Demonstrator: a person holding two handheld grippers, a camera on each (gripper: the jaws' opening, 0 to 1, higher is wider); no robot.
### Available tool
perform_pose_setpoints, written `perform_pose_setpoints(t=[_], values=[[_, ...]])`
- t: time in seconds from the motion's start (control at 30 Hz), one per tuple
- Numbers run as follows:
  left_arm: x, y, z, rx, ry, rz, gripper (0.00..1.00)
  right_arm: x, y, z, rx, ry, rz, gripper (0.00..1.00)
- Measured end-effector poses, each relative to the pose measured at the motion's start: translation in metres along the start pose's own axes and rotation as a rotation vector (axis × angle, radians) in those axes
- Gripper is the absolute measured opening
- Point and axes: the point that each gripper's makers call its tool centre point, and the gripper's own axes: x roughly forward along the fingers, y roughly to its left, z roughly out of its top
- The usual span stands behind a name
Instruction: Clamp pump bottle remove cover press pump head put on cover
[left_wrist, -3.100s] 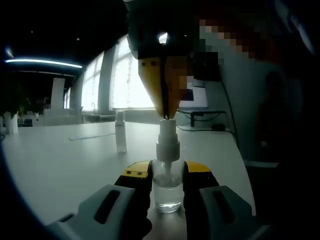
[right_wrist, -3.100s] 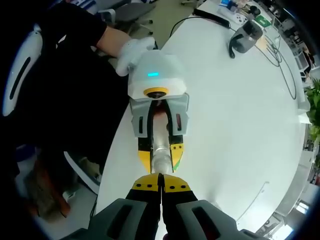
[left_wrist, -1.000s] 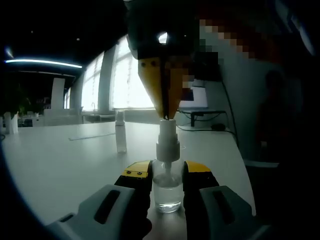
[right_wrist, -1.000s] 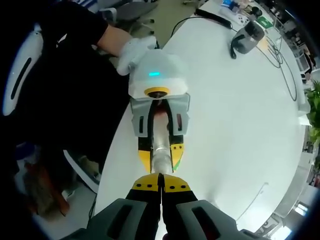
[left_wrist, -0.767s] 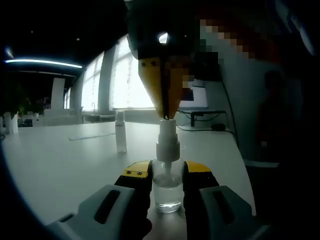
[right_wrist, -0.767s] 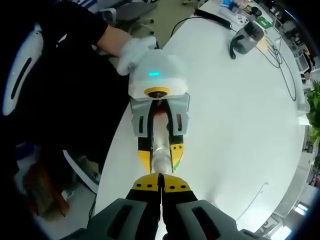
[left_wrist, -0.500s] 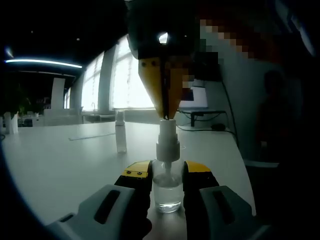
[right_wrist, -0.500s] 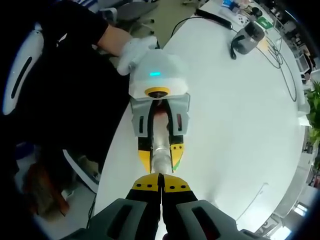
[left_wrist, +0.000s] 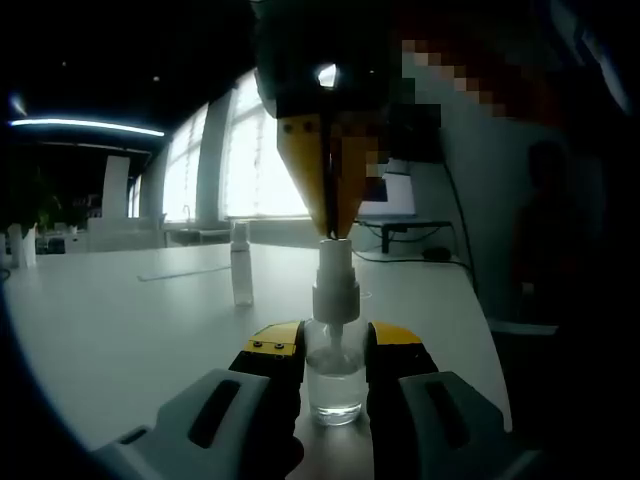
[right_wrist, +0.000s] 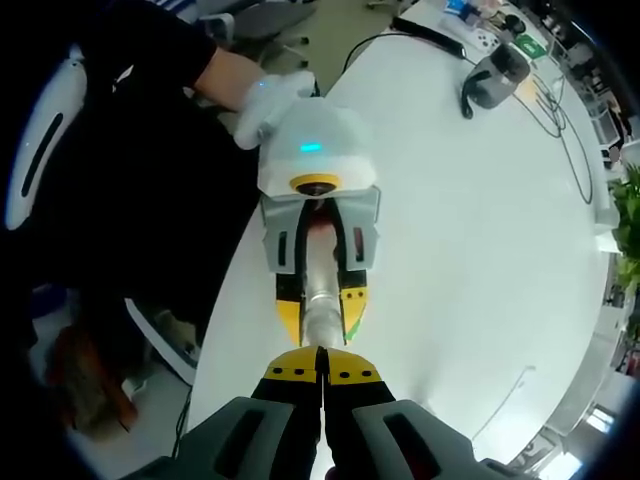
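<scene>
While clamped near the worktop (left_wrist: 120, 330) edge:
Bottle (left_wrist: 335, 385): upright, gripped by left hand-held gripper (left_wrist: 335, 365).
Right hand-held gripper (right_wrist: 322, 372): closed, tips on pump head (left_wrist: 336, 262).
Room: open worktop leftward.

pump bottle (left_wrist: 334, 375): upright on the table (left_wrist: 120, 330), between the left gripper (left_wrist: 334, 352) jaws
right gripper (left_wrist: 330, 205): straight above, tips meeting the pump head (left_wrist: 335, 270)
cover (left_wrist: 241, 265): standing on the table, behind and left of the bottle, well apart
</scene>
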Motion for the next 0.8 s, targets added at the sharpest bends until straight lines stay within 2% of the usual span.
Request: perform_pose_setpoints(t=[0.23,0.57,0.8], values=[[0.0002,0.0008,-0.0002,-0.001,0.000,0.000,0.15,0.0018,0.0001,-0.0010,0.000,-0.009,0.001,0.00],[0.0003,0.0002,-0.0001,0.000,0.000,0.000,0.15,0.0065,0.0000,0.0001,-0.015,0.031,0.009,0.00],[0.0002,0.0000,-0.0002,0.001,0.000,-0.002,0.15,-0.0003,-0.0009,-0.0001,0.016,-0.004,-0.001,0.00]])
